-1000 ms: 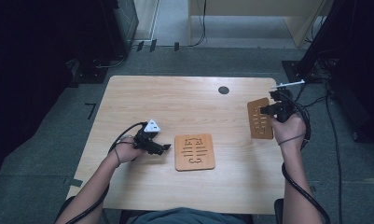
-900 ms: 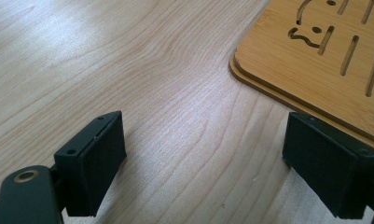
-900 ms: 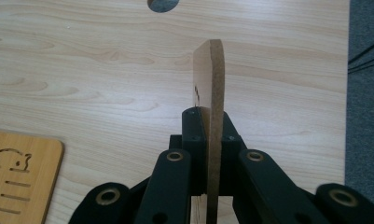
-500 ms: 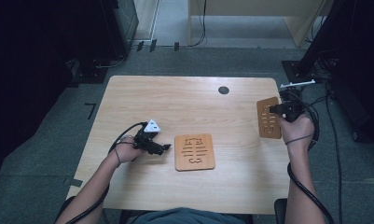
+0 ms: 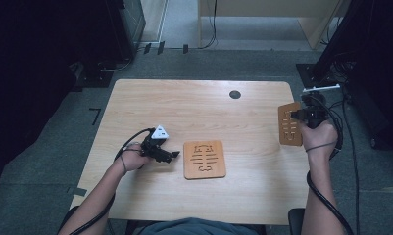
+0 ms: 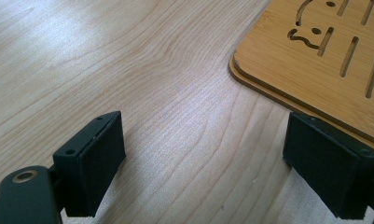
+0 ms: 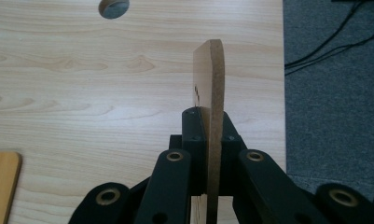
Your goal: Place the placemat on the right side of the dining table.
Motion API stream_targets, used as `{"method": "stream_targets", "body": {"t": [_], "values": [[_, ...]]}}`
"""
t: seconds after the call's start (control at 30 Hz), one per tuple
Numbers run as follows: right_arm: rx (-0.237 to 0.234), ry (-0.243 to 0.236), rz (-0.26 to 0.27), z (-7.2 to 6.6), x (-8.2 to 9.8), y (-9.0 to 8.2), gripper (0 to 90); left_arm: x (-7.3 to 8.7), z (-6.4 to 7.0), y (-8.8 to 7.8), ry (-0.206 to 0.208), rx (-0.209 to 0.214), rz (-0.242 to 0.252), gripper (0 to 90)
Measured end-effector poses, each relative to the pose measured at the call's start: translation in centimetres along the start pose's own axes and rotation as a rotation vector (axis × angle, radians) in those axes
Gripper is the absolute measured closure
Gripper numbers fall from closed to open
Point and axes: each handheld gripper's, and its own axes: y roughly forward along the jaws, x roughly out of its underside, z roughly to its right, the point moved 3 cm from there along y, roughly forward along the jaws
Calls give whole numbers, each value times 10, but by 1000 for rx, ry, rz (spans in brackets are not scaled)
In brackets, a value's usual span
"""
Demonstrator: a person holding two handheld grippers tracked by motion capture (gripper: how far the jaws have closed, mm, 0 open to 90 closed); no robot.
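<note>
At the surface's right edge, the right tool (image 5: 298, 115) stays clamped on a slotted wooden board (image 5: 288, 123), holding it on edge above the surface (image 5: 194, 105), farther right and more upright than a second ago. Near the front left, the left tool (image 5: 173, 155) rests with jaws apart, gripping nothing, unmoved. Two boards are in sight: the held one and a second slotted board (image 5: 204, 159) lying flat at centre, just beside the left tool.
</note>
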Motion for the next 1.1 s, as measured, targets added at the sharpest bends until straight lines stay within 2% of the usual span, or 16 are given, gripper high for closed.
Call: {"method": "stream_targets", "body": {"t": [0.37,0.57,1.1], "values": [[39,15,-32,8,1,4,875,0,0,1,2,1,5,113],[38,21,-38,8,-2,11,875,0,0,1,-2,1,7,113],[64,-9,-10,0,-15,30,874,0,0,1,1,2,13,112]]}}
